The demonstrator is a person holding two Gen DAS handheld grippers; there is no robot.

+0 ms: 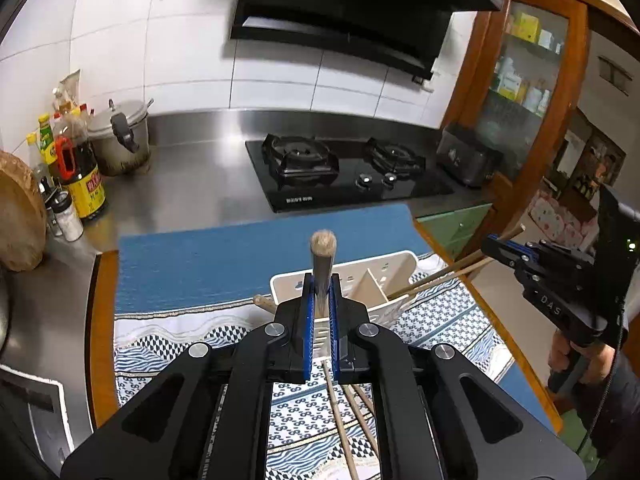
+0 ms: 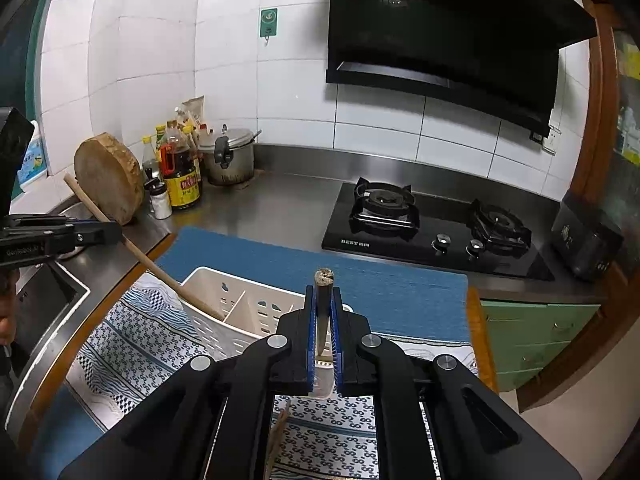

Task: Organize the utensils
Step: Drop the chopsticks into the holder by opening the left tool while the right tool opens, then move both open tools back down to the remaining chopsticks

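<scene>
A white slotted caddy [image 1: 400, 267] [image 2: 224, 286] with a divider stands on a patterned cloth. My left gripper [image 1: 322, 280] [image 2: 116, 232] is shut on the handle of a wooden spoon [image 1: 323, 245] [image 2: 152, 268], which slants down into the caddy's left compartment. Shut on a pair of chopsticks [image 1: 444, 274] [image 2: 324, 278] is my right gripper [image 2: 324, 292] [image 1: 490, 242]; their tips reach into the right compartment. Several loose chopsticks [image 1: 340, 420] lie on the cloth under my left gripper. A wooden handle end [image 1: 262, 302] pokes out beside the caddy.
The cloth [image 2: 132, 352] lies over a blue mat [image 2: 260, 256] on a steel counter. A black gas hob [image 2: 432, 228] is behind it. Sauce bottles [image 2: 180, 176], a pressure cooker [image 2: 232, 156] and a round chopping block [image 2: 108, 176] stand back left. A sink [image 2: 44, 300] is at the left.
</scene>
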